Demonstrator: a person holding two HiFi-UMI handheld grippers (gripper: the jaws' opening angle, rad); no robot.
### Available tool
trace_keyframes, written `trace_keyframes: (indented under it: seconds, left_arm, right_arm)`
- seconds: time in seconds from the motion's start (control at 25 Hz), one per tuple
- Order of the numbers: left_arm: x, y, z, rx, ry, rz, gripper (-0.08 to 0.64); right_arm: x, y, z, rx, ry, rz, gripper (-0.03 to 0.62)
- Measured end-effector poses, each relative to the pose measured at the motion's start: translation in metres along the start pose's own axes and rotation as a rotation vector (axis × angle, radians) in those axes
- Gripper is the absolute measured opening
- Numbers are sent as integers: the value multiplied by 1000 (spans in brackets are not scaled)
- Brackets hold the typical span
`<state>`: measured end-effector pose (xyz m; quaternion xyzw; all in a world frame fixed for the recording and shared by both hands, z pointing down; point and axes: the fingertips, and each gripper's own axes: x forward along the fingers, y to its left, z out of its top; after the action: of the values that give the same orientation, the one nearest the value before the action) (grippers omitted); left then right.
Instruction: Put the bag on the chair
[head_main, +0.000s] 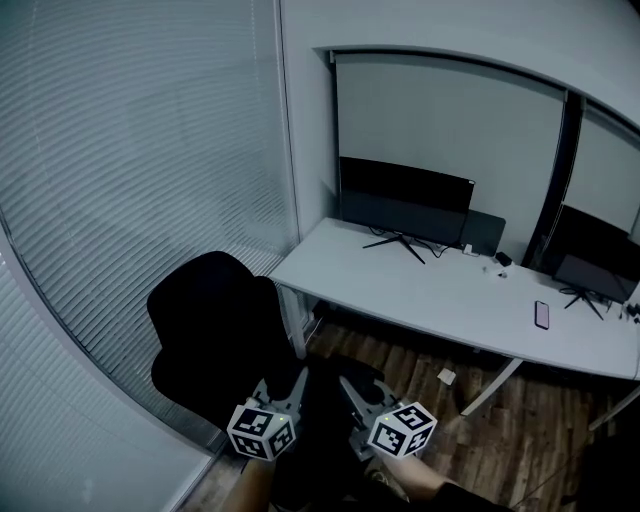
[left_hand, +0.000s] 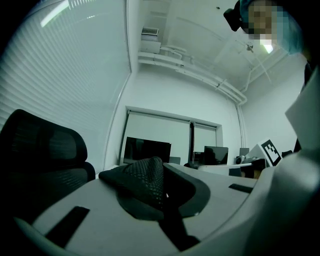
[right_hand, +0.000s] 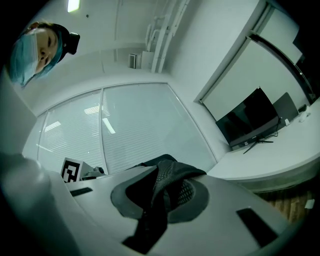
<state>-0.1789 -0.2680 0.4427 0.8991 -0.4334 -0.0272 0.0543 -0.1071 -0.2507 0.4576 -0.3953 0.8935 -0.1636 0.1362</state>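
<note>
The bag (left_hand: 144, 176) is held up at the near edge of the scene, with black mesh fabric from it pinched in both tools. The left gripper (head_main: 297, 385) has its jaws closed almost fully on a fold of that mesh. The right gripper (head_main: 350, 392) is clamped in the same way on another bunch of it. The two grippers sit side by side, tips leaning toward each other, and the bag's dark bulk hangs between and below them, where it is hard to separate from the shadows. Just left of them and slightly farther stands the black chair (head_main: 205, 330), and the bag is not resting on its seat. Wooden floor (head_main: 500, 440) lies to the right. Beyond is a white desk (head_main: 430, 295) with a phone (head_main: 541, 314) and two dark monitors (head_main: 405, 200). Blinds (head_main: 130, 150) cover the left wall.
</note>
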Motion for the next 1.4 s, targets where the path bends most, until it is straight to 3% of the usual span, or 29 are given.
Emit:
trace_keyframes:
  seconds: [0.6,0.96,1.4]
  left_arm:
    - [86,57,-19,-32,46,57,29]
    - [151,81,-30,-31,79,53,29]
    - [197,100,-50,-26,121,72,29]
  right_arm:
    - [52,-65,-4,48,68,59,63]
    - [79,-122,2,73,78,37,62]
    - [98,-176,-1,81,74,-4,63]
